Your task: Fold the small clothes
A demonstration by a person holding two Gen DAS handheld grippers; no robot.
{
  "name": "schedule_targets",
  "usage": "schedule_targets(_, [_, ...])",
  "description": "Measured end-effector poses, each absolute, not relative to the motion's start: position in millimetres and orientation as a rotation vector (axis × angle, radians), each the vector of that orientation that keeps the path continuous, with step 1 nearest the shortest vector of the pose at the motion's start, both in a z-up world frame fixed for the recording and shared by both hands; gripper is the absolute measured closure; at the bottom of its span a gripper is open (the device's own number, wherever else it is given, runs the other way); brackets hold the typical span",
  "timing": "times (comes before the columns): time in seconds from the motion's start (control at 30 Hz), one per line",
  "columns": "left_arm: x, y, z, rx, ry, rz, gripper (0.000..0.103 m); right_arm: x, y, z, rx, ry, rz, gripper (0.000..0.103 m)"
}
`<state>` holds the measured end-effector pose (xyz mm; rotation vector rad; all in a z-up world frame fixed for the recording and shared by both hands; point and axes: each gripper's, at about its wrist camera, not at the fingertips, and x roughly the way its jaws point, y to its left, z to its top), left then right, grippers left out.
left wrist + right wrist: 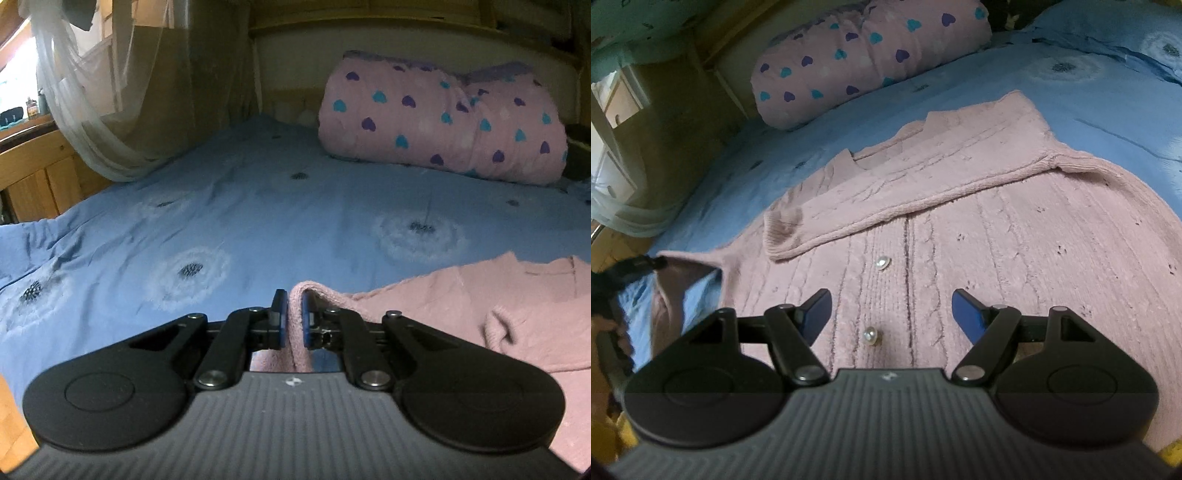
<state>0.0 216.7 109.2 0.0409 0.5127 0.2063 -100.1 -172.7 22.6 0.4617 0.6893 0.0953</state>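
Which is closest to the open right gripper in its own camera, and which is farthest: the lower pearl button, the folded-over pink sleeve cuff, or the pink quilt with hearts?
From the right gripper, nearest first:
1. Lower round pearl button, between the fingers on the pink knitted cardigan.
2. Folded-over pink sleeve cuff, ahead and left.
3. Rolled pink quilt with hearts, far back on the blue bedsheet.

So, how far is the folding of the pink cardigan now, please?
Partly done. One sleeve already lies folded across the pink cardigan, which is spread on the blue bedsheet. In hand: the left gripper is shut on the other sleeve's edge; the right gripper hangs open above the pearl buttons. Left: laying that sleeve over and folding the body.
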Motion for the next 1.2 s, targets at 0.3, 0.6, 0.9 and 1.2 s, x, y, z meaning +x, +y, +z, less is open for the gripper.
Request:
schedule_targets(0.3, [-7.7, 175.4, 160.7, 0.054, 0.454, 0.097, 0.093, -99.2, -169.6, 20.1, 0.431, 0.683, 0.125, 0.028])
schedule_targets(0.6, [-22.6, 101.0, 205.2, 0.140, 0.307, -0.049, 0.094, -100.0, -177.1, 17.2, 0.441, 0.656, 0.116, 0.028])
schedule_targets(0.9, [-7.6, 45.0, 173.8, 0.139, 0.460, -0.183, 0.093, -97.7, -184.6, 15.1, 0.440, 0.673, 0.089, 0.028])
schedule_targets(1.2, [-1.2, 87.7, 115.8, 0.159, 0.694, -0.120, 0.079, -98.1, -178.7, 17.5, 0.378, 0.655, 0.092, 0.028])
